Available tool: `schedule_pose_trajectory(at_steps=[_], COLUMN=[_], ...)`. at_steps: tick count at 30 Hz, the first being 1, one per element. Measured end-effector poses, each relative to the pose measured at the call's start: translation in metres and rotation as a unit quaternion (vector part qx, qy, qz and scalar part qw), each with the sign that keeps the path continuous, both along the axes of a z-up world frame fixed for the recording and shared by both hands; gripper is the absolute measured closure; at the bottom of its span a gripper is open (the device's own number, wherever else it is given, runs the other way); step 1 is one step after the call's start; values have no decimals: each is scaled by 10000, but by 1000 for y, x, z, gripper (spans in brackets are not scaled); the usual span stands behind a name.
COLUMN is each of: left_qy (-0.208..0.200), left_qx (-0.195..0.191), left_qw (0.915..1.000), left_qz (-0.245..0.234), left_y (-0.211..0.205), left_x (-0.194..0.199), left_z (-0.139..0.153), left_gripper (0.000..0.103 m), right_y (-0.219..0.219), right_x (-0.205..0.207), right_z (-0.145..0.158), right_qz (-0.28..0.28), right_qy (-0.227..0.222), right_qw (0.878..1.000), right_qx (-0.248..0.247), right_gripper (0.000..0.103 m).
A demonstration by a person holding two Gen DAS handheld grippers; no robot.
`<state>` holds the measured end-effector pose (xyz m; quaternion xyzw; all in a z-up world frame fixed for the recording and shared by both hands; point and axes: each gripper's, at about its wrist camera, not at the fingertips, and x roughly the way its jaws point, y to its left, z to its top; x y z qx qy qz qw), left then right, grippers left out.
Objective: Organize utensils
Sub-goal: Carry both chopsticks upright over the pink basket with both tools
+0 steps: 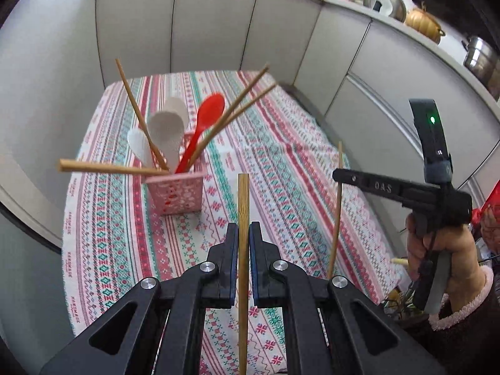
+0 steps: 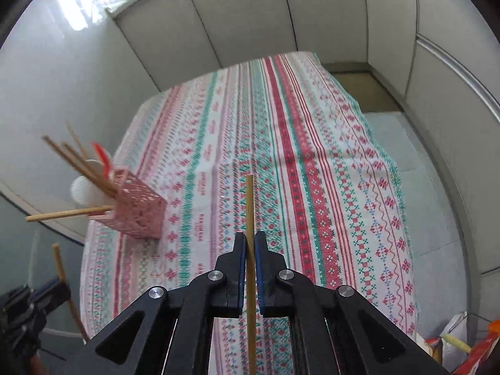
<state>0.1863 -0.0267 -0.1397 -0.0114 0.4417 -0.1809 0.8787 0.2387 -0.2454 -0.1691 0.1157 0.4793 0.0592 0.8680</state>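
My left gripper [image 1: 243,229] is shut on a wooden chopstick [image 1: 243,200] that stands upright, above the table's near edge. My right gripper [image 2: 250,240] is shut on a second, thinner chopstick [image 2: 249,206], also upright. The right gripper [image 1: 339,176] with its chopstick [image 1: 338,218] shows at the right of the left wrist view. A pink lattice utensil holder [image 1: 176,193] stands on the table, ahead and left of both grippers; it also shows in the right wrist view [image 2: 137,209]. It holds several chopsticks, a red spoon [image 1: 206,125] and white spoons [image 1: 167,134].
A patterned tablecloth [image 1: 281,156] covers the table. Grey cabinet panels [image 1: 212,25] close in the back and sides. Pots and lids [image 1: 386,1] sit on a counter at the upper right. Bags and packets [image 2: 462,340] lie low at the right.
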Motion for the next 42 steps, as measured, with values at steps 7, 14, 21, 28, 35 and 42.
schedule_pose_trajectory(at_steps=[7,14,21,28,35,42], left_qy=[-861,-1831,-2528,-3457,-3885,-3976], left_qx=[-352,-753,-826,-781,-668,-323], left_qw=[9950,9747,9436,8986,8759,8773], left_qz=[350,1042,1974,2586,2783,2669], left_y=[17,38,48,42,26,5], left_x=[-12,-7,18,34,54,73], left_z=[46,80,93,94,77,47], left_gripper=[96,96,96,96,96,96], right_y=[9,14,19,13,5,-3], right_x=[-30,-44,-39,-38,-42,-43], right_z=[52,87,91,92,97,100], right_qz=[243,305,317,254,185,130], right_qy=[-754,-1298,-1356,-1382,-1478,-1488], right_qw=[9969,9907,9897,9890,9876,9870], right_qx=[30,272,347,458,490,597], right_gripper=[97,97,97,97,97,97])
